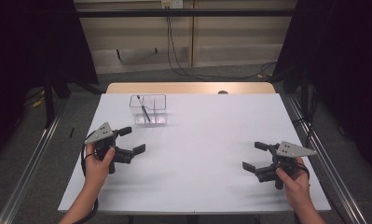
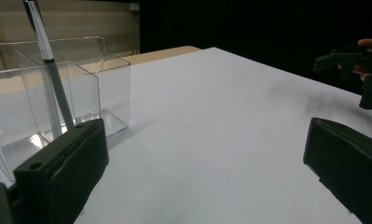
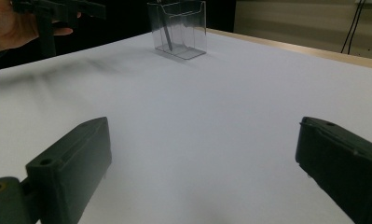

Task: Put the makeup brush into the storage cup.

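Note:
A clear plastic holder [image 1: 148,109] with two compartments stands at the back left of the white table [image 1: 197,140]. A dark pen [image 1: 143,108] leans inside it; the pen [image 2: 48,65] and holder [image 2: 58,98] appear close in the left gripper view, and the holder [image 3: 177,29] far off in the right gripper view. My left gripper [image 1: 131,140] is open, a short way in front of the holder, holding nothing. My right gripper [image 1: 255,155] is open near the table's right front, jaws wide apart and empty.
A wooden strip [image 1: 190,87] edges the table's far side. Metal rails [image 1: 30,172] run along the floor on both sides, and cables [image 1: 183,70] lie on the floor behind. The other hand's gripper [image 3: 58,11] shows at upper left in the right gripper view.

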Demonstrator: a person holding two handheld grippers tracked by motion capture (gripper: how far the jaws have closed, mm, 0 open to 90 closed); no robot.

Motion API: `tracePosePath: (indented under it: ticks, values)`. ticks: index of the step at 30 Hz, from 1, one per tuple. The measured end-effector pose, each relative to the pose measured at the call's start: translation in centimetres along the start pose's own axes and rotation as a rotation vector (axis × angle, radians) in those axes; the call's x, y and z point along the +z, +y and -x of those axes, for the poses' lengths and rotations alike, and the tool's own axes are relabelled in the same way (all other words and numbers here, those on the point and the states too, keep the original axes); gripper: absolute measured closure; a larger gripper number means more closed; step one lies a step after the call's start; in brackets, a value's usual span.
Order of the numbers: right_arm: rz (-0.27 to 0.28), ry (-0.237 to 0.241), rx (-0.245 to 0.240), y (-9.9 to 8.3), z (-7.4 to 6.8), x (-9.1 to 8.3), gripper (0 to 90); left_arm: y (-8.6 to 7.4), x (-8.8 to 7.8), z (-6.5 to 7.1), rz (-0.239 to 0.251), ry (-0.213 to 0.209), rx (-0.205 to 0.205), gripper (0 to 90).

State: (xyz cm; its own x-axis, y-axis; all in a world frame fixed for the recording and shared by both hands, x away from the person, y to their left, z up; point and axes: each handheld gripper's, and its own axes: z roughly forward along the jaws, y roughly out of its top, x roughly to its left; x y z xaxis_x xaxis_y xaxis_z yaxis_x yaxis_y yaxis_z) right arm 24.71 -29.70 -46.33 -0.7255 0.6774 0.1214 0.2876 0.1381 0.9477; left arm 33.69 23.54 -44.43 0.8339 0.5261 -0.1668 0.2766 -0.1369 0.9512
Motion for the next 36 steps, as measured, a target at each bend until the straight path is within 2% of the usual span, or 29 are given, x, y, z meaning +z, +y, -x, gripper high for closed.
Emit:
tracePosePath:
  ticks: [11, 36]
  values:
    - [0.003, -0.001, -0.001, 0.0, 0.0, 0.0, 3.1, -0.4, -0.8, 0.0, 0.001, 0.013, 0.003, 0.0]
    - [0.006, -0.007, -0.002, 0.1, 0.1, -0.2, 3.1, -1.3, -2.1, 0.7, -0.012, 0.004, -0.001, 0.0]
